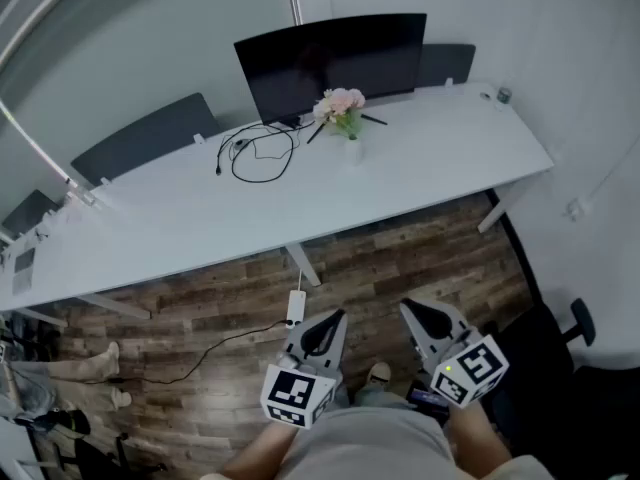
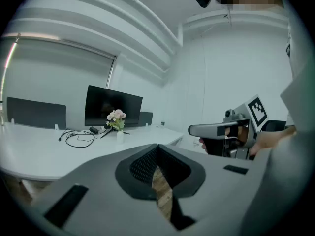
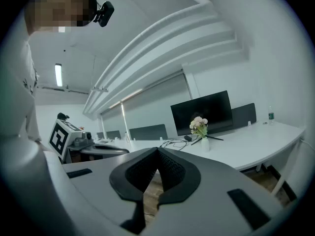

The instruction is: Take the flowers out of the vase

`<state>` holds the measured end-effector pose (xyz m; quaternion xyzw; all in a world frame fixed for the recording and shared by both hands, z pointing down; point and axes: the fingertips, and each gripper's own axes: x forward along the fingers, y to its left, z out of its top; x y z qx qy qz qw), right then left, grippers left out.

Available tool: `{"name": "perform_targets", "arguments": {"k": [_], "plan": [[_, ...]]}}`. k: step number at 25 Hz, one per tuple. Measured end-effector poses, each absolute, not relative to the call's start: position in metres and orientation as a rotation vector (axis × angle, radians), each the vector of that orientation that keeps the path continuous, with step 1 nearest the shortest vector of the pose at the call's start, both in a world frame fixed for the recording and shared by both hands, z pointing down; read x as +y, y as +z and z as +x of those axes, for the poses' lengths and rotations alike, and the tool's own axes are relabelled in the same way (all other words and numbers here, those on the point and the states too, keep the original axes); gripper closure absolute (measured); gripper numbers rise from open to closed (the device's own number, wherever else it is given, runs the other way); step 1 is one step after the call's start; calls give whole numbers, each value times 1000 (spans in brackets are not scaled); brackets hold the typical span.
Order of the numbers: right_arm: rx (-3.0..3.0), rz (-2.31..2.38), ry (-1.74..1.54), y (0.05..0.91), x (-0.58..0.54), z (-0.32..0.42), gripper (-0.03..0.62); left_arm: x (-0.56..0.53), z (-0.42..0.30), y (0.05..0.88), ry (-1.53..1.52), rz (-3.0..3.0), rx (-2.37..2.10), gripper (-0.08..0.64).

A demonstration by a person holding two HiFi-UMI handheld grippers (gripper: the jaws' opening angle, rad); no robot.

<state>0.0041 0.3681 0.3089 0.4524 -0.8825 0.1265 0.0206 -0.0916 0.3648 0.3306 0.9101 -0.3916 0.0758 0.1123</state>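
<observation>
The flowers [image 1: 341,101], a pink bunch with green leaves, stood upright in the vase [image 1: 352,148], well ahead of both tools and far beyond their reach. The vase looked small and white, though against the pale tabletop [image 1: 430,168] its outline was hard to make out. It sat just in front of the dark monitor [image 1: 330,63], with a looped black cable [image 1: 262,153] lying on the tabletop off toward the left tool's side.

Back at the near end, the left tool [image 1: 328,318] and the right tool [image 1: 416,310] were held side by side close to the person's body, out over the wooden floor [image 1: 400,258], nowhere near the tabletop edge. Both had their jaws pressed together with nothing between them, and both pointed roughly level toward the desk. From each tool's own view the flowers sat a little off the jaw line, ahead and small.

So, by my reading, this was the very start: the approach had not begun and nothing had been touched. The next move would call for stepping up to the tabletop, parting one tool's jaws and bringing them around the stems just above the vase mouth. The other tool would likely need to steady the vase, since a light one could lift or tip with the bunch.
</observation>
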Motion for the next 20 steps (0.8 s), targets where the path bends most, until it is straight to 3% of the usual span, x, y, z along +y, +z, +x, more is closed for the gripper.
{"name": "perform_targets", "arguments": {"k": [20], "plan": [[-2815,1319,368,309,370,36,560,357,-54,326,214,2608,-1213,557]]}}
